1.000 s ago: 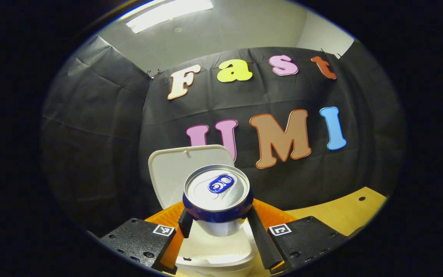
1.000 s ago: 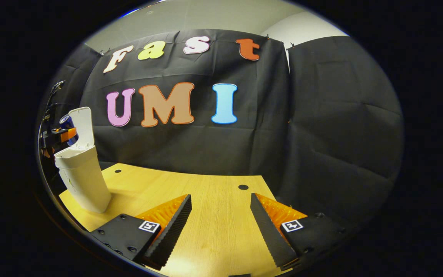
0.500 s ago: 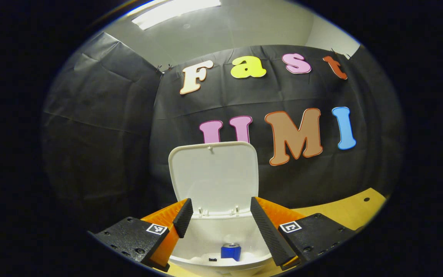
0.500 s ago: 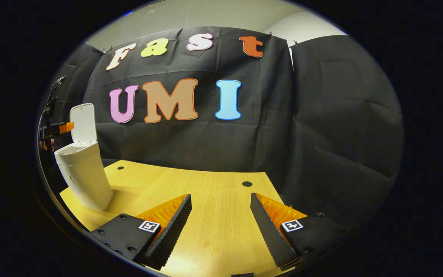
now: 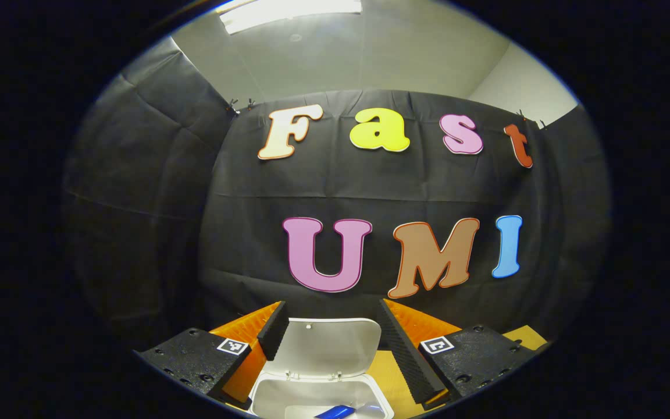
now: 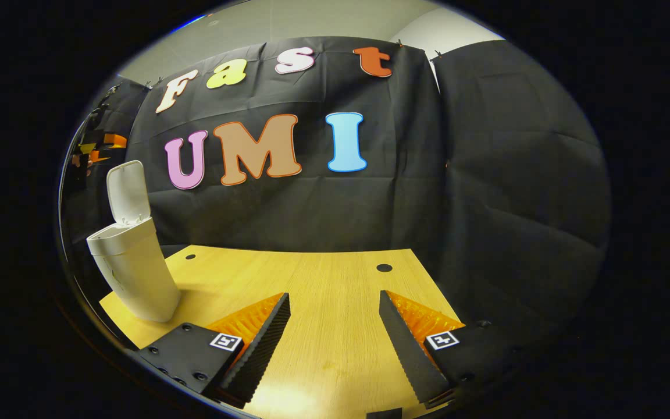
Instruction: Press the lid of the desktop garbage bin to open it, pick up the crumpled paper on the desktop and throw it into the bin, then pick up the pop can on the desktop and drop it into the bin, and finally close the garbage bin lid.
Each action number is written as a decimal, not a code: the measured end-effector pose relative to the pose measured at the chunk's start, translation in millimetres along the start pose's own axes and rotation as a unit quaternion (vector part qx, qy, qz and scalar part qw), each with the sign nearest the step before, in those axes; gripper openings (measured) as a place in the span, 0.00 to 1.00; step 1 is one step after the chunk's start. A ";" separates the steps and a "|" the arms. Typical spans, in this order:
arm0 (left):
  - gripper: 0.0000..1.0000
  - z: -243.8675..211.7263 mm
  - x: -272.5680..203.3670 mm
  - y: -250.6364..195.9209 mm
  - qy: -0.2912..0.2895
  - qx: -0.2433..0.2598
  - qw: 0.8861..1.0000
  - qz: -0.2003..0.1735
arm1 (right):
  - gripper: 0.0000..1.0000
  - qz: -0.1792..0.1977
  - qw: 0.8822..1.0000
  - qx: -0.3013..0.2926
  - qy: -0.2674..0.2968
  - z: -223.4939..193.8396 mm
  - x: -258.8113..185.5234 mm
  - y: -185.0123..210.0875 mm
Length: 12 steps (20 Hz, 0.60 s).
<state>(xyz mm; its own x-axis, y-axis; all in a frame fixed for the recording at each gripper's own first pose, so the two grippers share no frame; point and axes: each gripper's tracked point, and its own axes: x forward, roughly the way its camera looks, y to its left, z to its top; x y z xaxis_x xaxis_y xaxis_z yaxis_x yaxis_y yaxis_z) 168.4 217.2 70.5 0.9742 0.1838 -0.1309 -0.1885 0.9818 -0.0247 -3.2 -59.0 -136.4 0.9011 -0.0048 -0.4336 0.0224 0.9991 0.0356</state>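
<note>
In the left gripper view the white bin (image 5: pixel 271 396) sits below my left gripper (image 5: pixel 328 334), its lid (image 5: pixel 326 352) standing up and open. Part of the blue pop can (image 5: pixel 335 412) lies inside the bin at the bottom edge. The left gripper is open with nothing between its fingers and hangs high above the bin mouth. In the right gripper view the white bin (image 6: pixel 134 270) stands at the table's left end with its lid (image 6: pixel 127 193) raised. My right gripper (image 6: pixel 335 326) is open over the wooden table (image 6: pixel 335 279), well right of the bin. The left gripper (image 6: pixel 105 141) shows above the bin.
The wooden table has two small dark holes (image 6: pixel 384 267) near its far edge. Black cloth walls close the booth behind and to both sides. The table's left corner lies just in front of the bin.
The left gripper opened and the pop can fell into the bin. Since then the left gripper has risen well above the bin. The right gripper has barely moved.
</note>
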 end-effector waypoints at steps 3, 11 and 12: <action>0.91 0.6 34.8 -0.7 0.024 0.005 1.000 -0.007 | 0.99 -0.020 1.000 0.004 0.002 -3.9 -7.9 -17.6; 0.92 -56.1 65.1 10.8 0.121 -0.018 0.992 0.007 | 0.99 -0.062 0.998 0.016 0.006 -9.2 -21.5 -50.4; 0.90 -54.0 60.8 8.0 0.119 -0.015 0.993 0.004 | 0.99 -0.063 0.998 0.016 0.007 -8.8 -22.3 -49.3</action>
<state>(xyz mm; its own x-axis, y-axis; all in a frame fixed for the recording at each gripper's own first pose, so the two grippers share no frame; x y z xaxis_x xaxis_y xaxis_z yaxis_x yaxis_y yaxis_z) 219.4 233.6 8.8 0.9164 0.1716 -0.3616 -0.2031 0.9778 -0.0509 -28.2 -107.8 -136.4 0.8839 -0.1287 -0.4495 0.1486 0.9888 0.0092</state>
